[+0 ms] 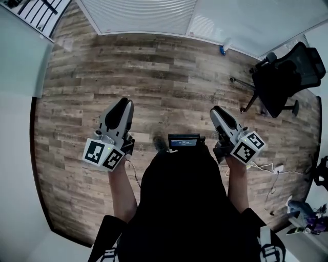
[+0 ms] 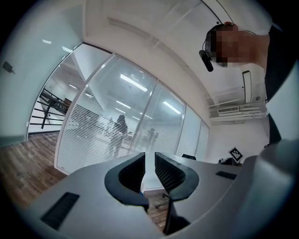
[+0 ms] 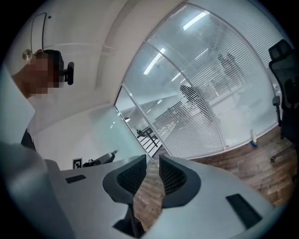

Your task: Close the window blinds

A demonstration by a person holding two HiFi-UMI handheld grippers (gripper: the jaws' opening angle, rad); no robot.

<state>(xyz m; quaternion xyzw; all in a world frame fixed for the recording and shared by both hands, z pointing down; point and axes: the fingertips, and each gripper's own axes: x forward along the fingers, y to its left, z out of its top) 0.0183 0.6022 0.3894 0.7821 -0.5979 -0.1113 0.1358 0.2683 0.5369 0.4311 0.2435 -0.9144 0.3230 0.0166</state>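
The window blinds (image 1: 138,15) are white slats behind a glass wall at the far end of the wood floor. They also show in the left gripper view (image 2: 93,135) and the right gripper view (image 3: 196,126), with people dimly visible behind them. My left gripper (image 1: 123,102) (image 2: 149,156) and my right gripper (image 1: 218,110) (image 3: 152,159) are both held out level over the floor, well short of the glass. Each has its jaws a narrow gap apart with nothing between them.
A black office chair (image 1: 284,77) stands at the right, near the glass wall. A small blue object (image 1: 222,50) sits at the wall's foot. White cables (image 1: 271,171) lie on the floor at the right. A black railing (image 1: 36,13) shows at top left.
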